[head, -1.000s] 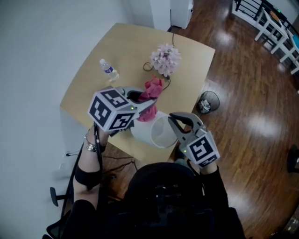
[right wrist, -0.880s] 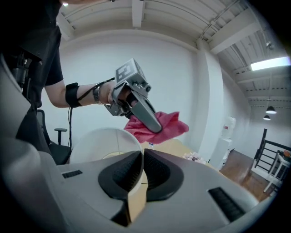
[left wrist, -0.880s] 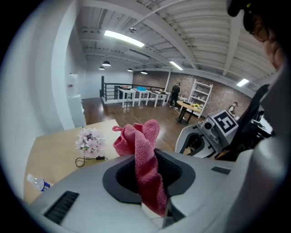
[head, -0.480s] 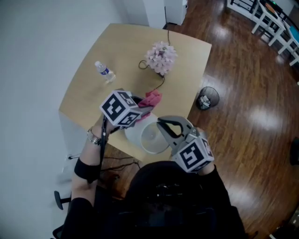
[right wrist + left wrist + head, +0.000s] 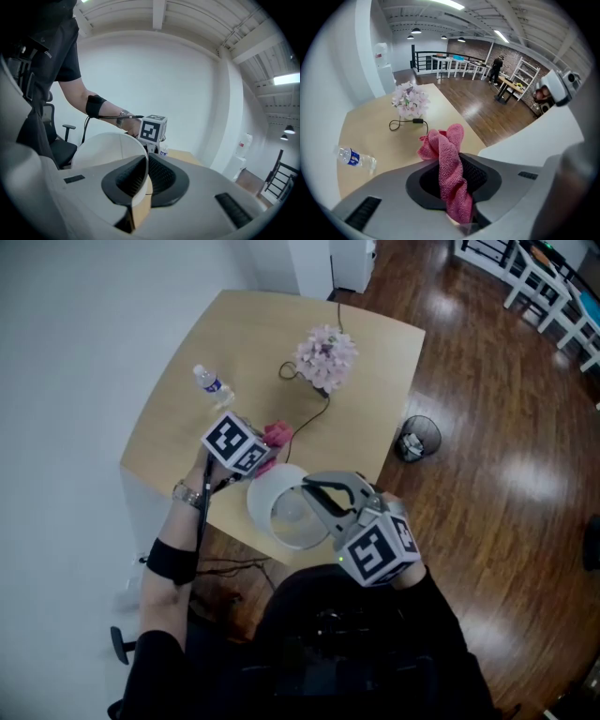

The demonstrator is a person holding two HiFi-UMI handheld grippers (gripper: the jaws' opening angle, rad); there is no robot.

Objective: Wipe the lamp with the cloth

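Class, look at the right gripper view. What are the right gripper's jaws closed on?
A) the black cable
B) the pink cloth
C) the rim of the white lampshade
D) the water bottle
C: the right gripper pinches the thin rim of the lampshade between its pads, while the cloth is clamped in the left gripper.

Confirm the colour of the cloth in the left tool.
Pink. The cloth shows best in the left gripper view.
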